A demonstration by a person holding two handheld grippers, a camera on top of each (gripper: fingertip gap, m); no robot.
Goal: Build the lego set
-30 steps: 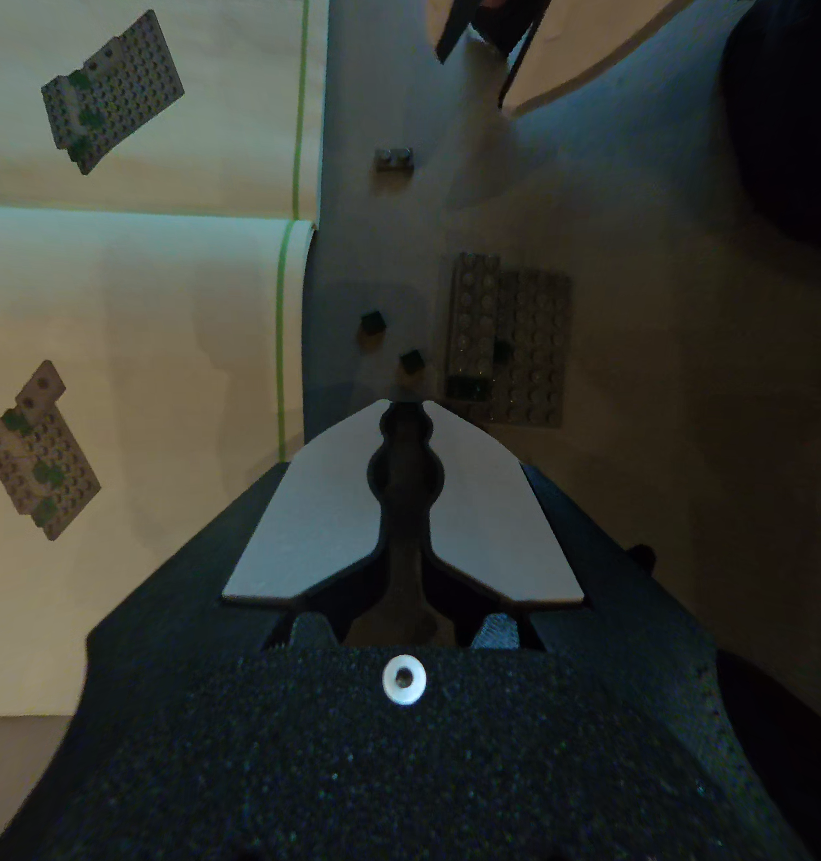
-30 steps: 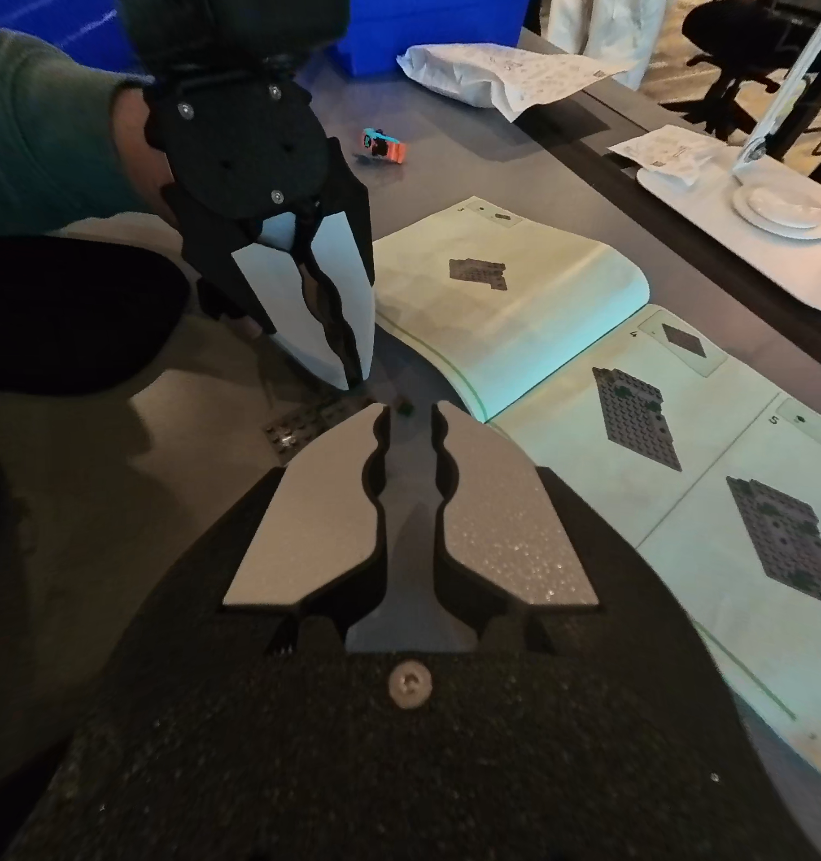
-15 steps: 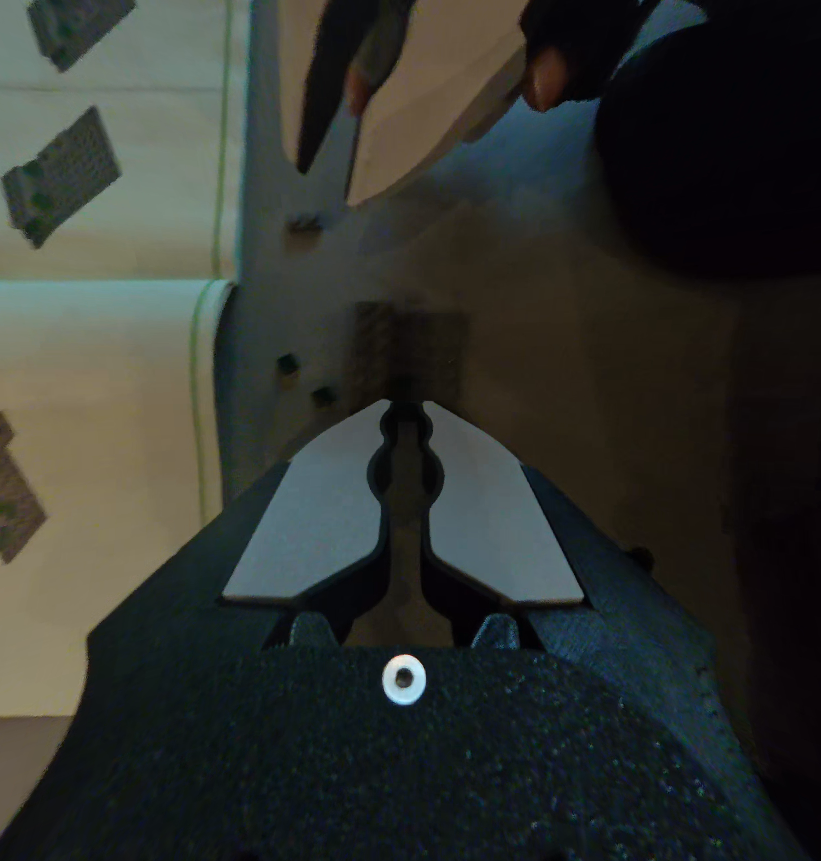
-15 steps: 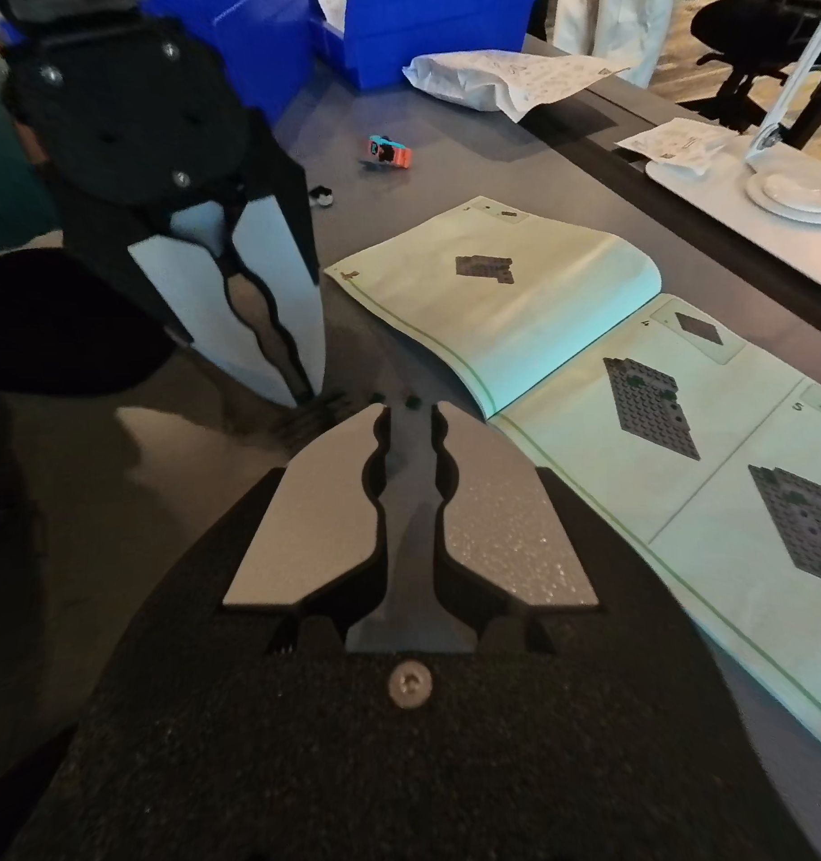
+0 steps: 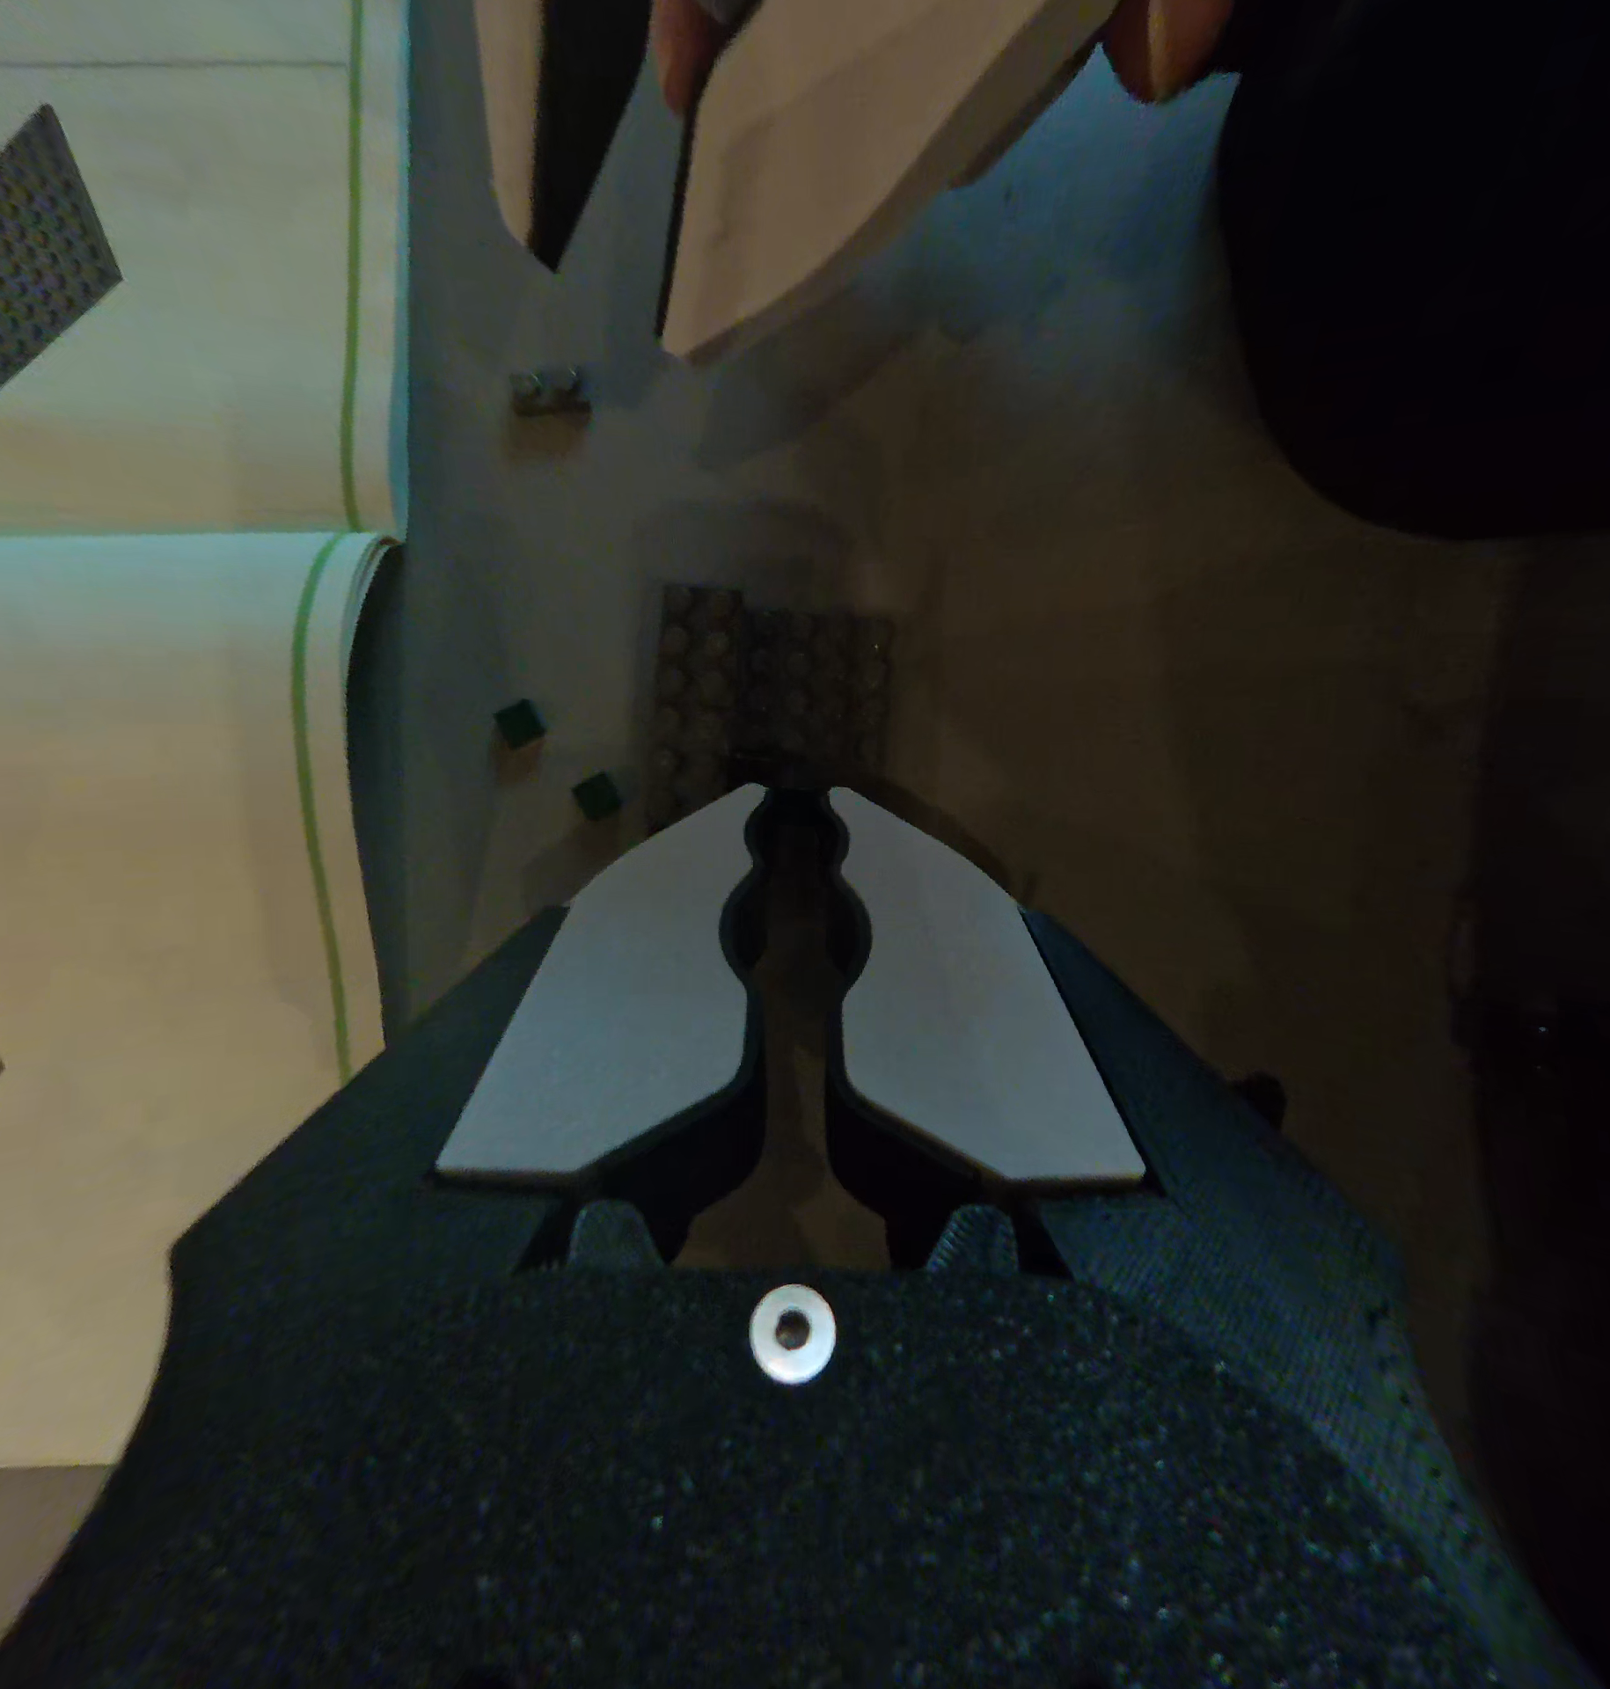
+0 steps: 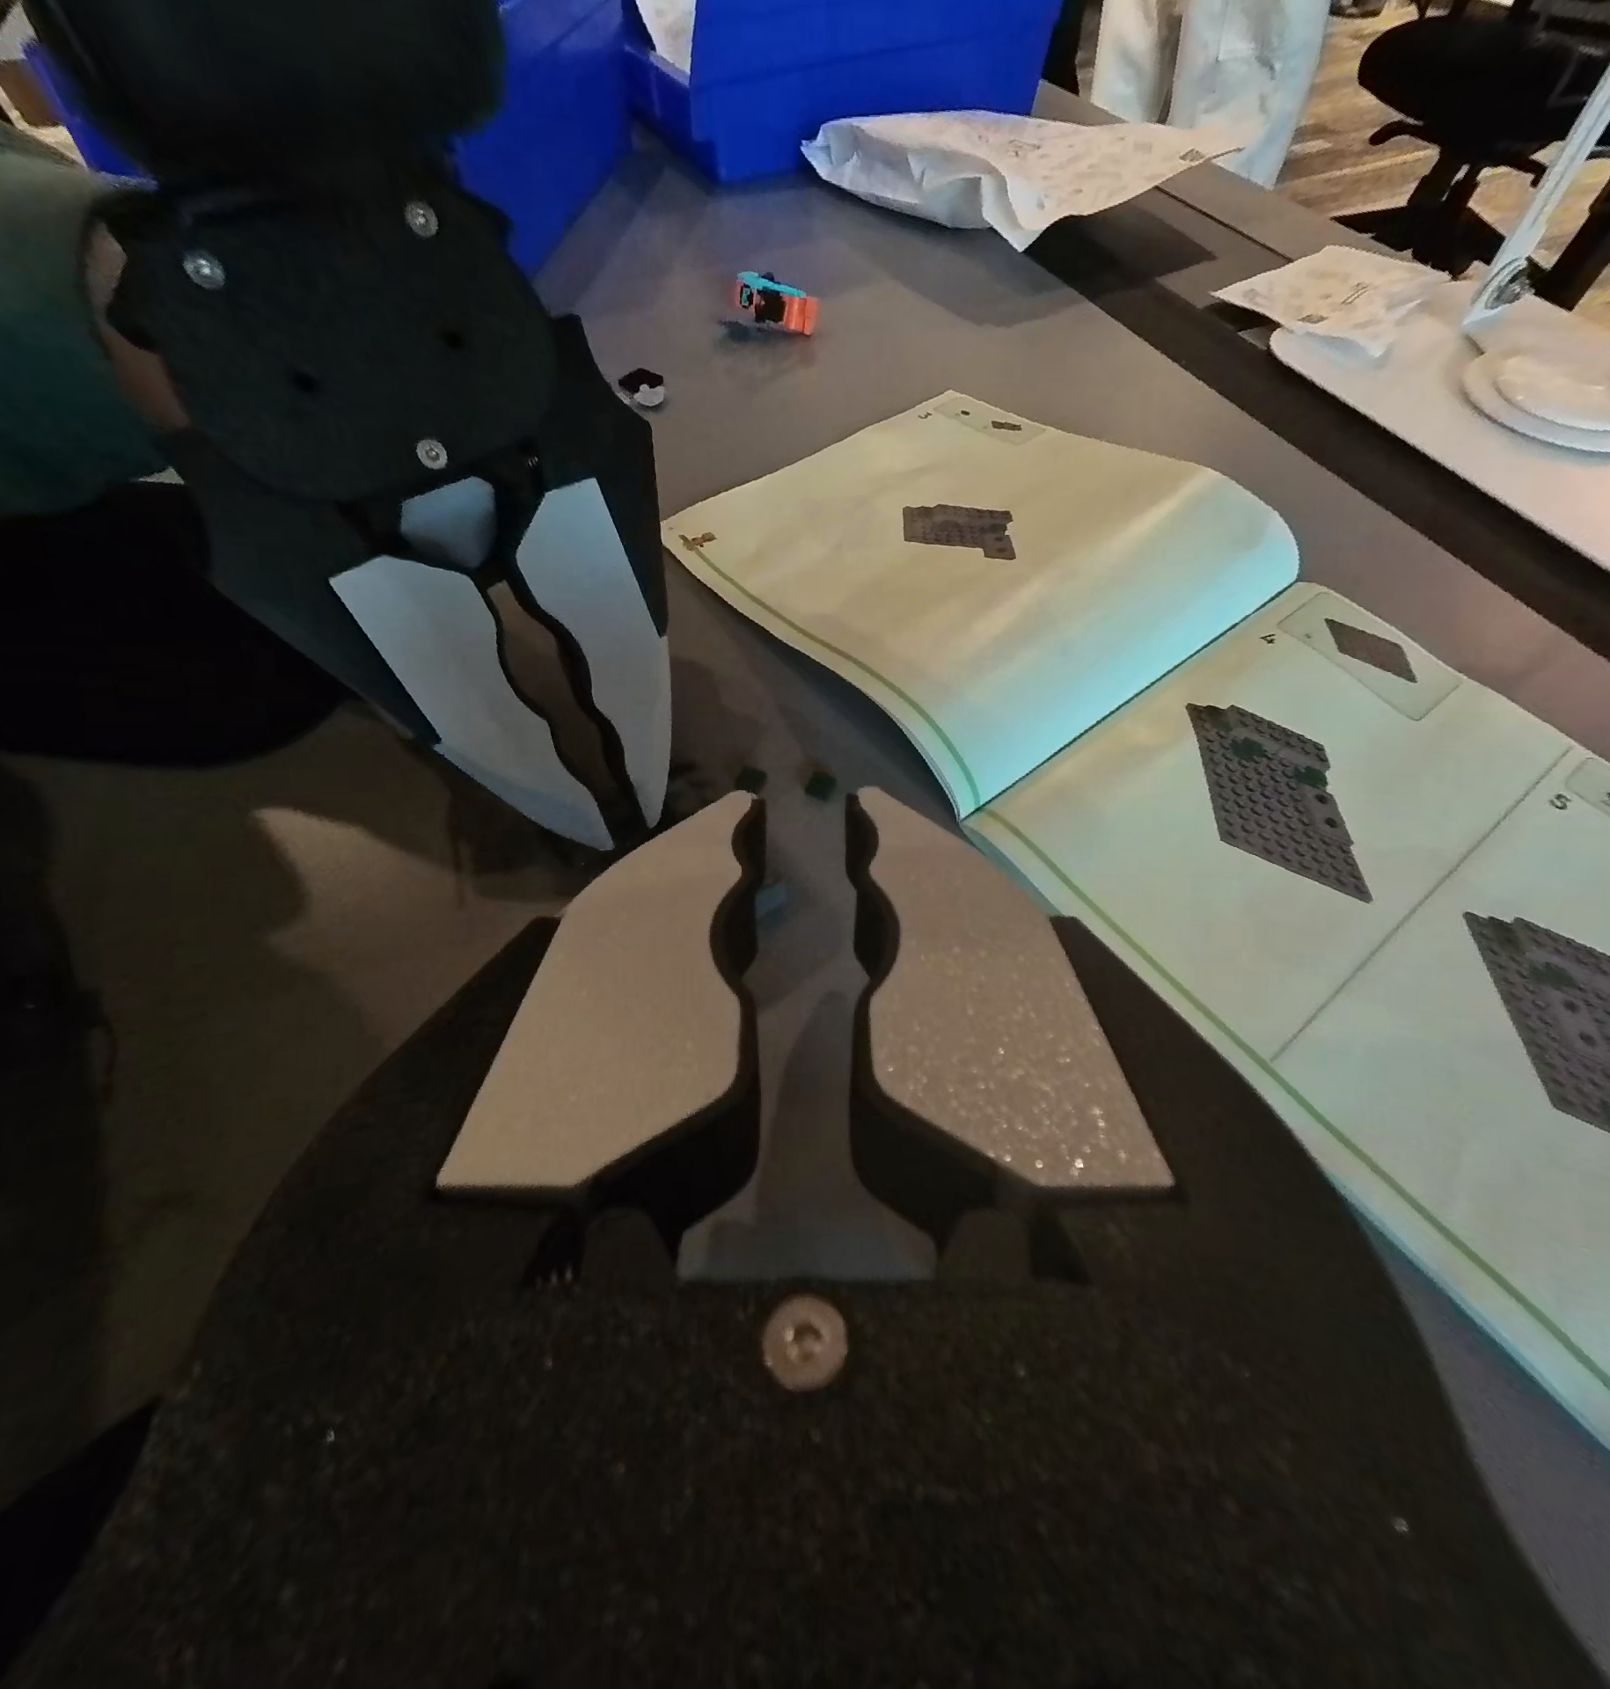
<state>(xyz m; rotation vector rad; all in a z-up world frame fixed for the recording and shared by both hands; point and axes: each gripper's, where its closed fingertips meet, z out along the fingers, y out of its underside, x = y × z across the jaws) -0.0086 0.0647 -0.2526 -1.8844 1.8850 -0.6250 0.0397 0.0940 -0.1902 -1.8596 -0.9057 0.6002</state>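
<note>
A grey studded plate (image 5: 774, 685) lies on the dark table. My left gripper (image 5: 797, 793) is shut, tips down on the plate's near end; nothing shows between its fingers. It also shows in the right wrist view (image 6: 620, 827). Two small green bricks (image 5: 520, 725) (image 5: 597, 795) lie left of the plate, and show again in the right wrist view (image 6: 820, 783). A small grey brick (image 5: 550, 388) lies farther off, just under my right gripper (image 5: 614, 311). In its own view the right gripper (image 6: 801, 800) is open and empty, and the grey brick (image 6: 774, 900) shows through the gap.
An open instruction booklet (image 6: 1057, 640) lies beside the bricks (image 5: 143, 731). Blue bins (image 6: 783, 82), crumpled paper (image 6: 993, 164), a small orange and teal piece (image 6: 777, 311) and a white lamp base (image 6: 1560, 393) stand farther back. A person's sleeve (image 6: 15, 366) is at the left. My right fingertips sit around 9 centimeters from my left ones. About 4 centimeters separates my left fingertips from the grey brick (image 6: 774, 900).
The left gripper has shifted right, from beside the green bricks to the plate's near end. The right gripper has drawn back until the small grey brick sits in its gap.
</note>
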